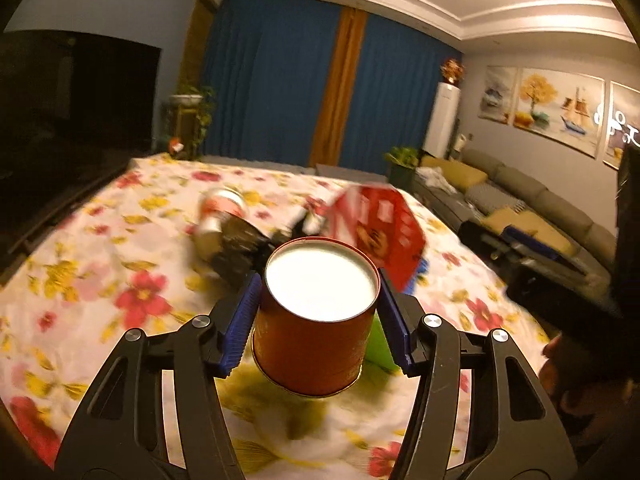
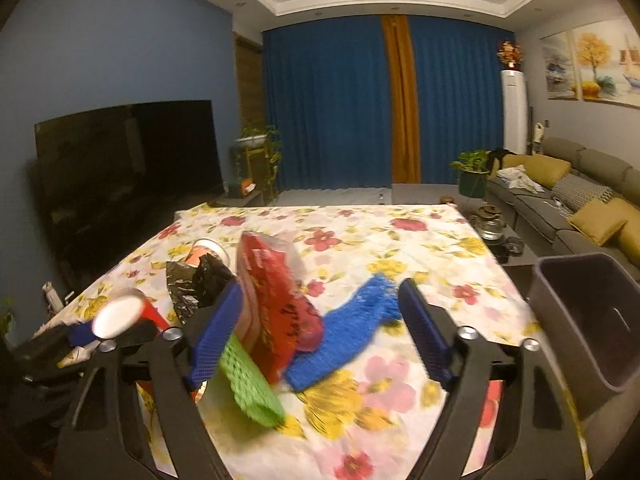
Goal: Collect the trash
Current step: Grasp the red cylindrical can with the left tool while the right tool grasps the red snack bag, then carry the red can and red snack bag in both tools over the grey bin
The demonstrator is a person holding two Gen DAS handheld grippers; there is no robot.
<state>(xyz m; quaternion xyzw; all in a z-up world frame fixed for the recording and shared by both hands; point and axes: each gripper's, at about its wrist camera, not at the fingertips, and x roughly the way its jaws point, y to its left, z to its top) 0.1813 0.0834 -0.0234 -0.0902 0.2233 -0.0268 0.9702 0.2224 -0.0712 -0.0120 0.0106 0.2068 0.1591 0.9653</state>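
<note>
Above the flowered bench cloth (image 1: 100,264), the left hand-held gripper (image 1: 318,316) clamps a red round tin with white lid (image 1: 316,320); the right hand-held gripper (image 2: 320,332) stands released around a red plastic packet (image 2: 276,300).

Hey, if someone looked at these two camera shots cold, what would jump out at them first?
First, the red can with its bright white top, clamped in the left gripper above the flowered tablecloth. Next, the colourful trash ahead of the open right gripper: a red snack bag, a blue mesh scrap and a green mesh piece. A dark bin waits at the table's right edge.
</note>
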